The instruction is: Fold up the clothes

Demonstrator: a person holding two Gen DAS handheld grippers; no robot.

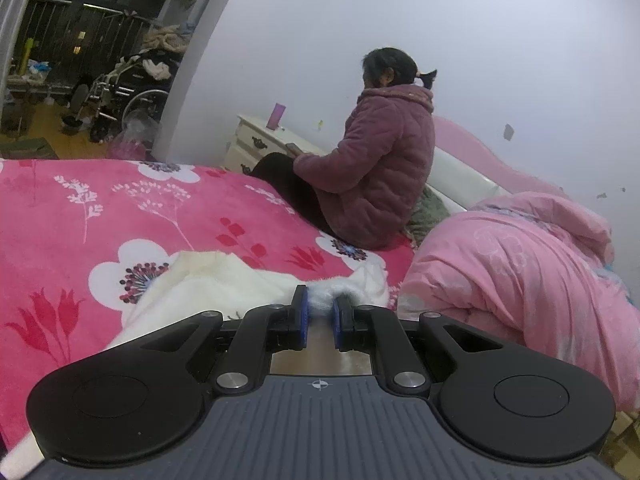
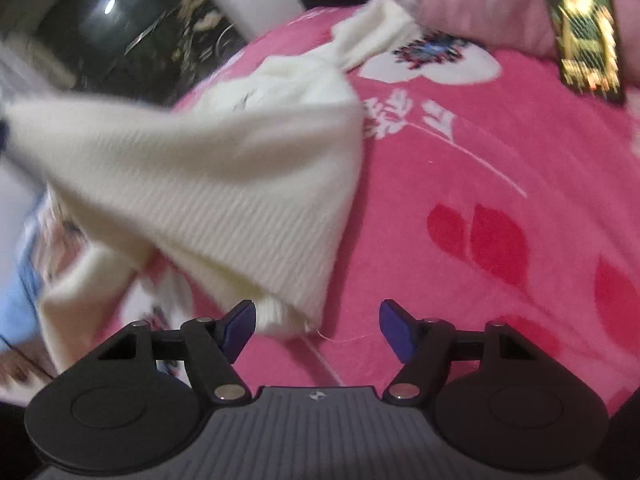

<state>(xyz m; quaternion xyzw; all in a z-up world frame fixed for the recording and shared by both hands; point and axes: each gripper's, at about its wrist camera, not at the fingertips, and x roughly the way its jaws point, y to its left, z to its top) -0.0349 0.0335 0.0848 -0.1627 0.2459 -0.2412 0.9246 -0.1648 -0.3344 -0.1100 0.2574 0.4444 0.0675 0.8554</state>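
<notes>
Your left gripper point(image 1: 320, 304) has its fingers clamped on a fluffy edge of the cream knit sweater point(image 1: 224, 284), so that corner stays under your control while the rest trails toward 9 o'clock across the pink floral bedspread point(image 1: 100, 216). Your right gripper point(image 2: 318, 330) hangs over the same sweater point(image 2: 224, 184) with its fingers wide apart, the ribbed hem just at the left finger's tip, at 11 o'clock, but not gripped. Part of the knit is lifted and stretched; the far sleeve lies twisted at 12 o'clock. It isn't folded flat now. A seated person point(image 1: 372, 160) occupies the bed's far side, beside a bunched pink quilt point(image 1: 520, 272).
</notes>
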